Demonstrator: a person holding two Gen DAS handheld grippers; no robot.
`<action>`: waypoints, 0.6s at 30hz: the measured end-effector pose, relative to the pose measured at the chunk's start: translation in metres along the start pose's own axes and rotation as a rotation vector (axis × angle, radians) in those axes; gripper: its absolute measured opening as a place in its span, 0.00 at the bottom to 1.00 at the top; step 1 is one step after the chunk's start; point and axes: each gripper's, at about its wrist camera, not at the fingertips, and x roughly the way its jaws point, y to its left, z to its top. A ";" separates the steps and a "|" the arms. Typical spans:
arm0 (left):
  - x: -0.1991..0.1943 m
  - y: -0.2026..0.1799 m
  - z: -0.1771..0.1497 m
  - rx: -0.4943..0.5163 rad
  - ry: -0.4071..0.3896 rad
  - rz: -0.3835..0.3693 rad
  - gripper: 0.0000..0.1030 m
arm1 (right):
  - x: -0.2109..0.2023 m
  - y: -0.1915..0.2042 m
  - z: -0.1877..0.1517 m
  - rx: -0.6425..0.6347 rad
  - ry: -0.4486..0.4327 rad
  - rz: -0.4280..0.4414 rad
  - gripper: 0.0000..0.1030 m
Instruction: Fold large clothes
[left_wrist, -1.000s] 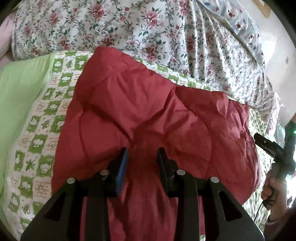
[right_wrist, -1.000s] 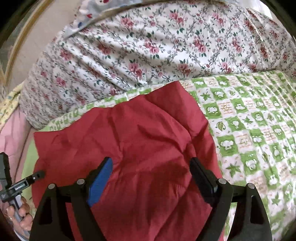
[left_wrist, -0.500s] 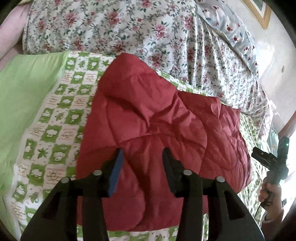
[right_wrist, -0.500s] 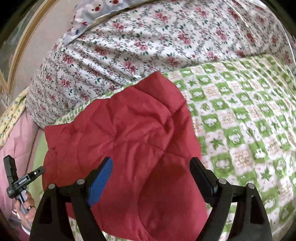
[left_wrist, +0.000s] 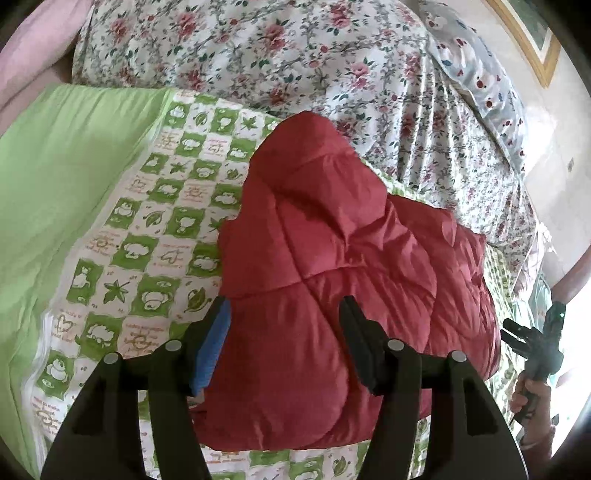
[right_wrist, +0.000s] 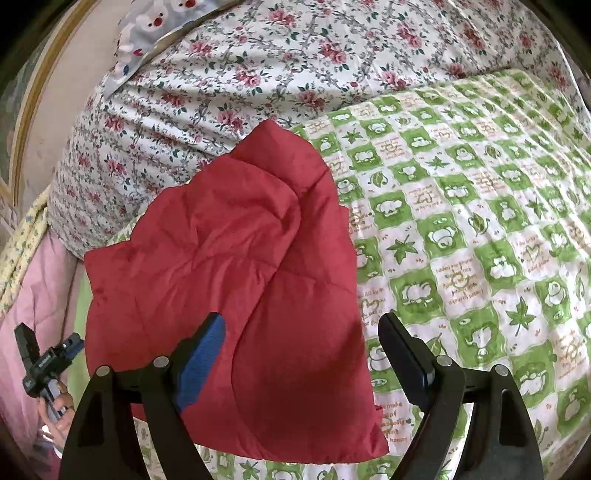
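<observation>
Red quilted jacket (left_wrist: 332, 258) lies below both grippers' parted fingers (left_wrist: 218, 332), the left's just widened, gripping nothing.

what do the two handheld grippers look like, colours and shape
Both match: the left gripper and right gripper have black plastic frames with triangular cut-outs and round silver bolt heads. On each, one finger carries a blue ribbed pad and the other a black pad. Seen from the side, the right gripper has a black pistol-style handle.
</observation>
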 end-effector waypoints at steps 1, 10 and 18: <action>0.001 0.002 -0.001 -0.002 0.004 0.001 0.58 | 0.000 0.000 0.000 0.001 0.000 -0.001 0.84; 0.017 0.026 -0.004 -0.079 0.041 -0.074 0.77 | 0.005 -0.010 0.000 0.053 0.021 0.059 0.84; 0.053 0.061 -0.014 -0.263 0.110 -0.286 0.81 | 0.039 -0.032 0.000 0.178 0.087 0.155 0.87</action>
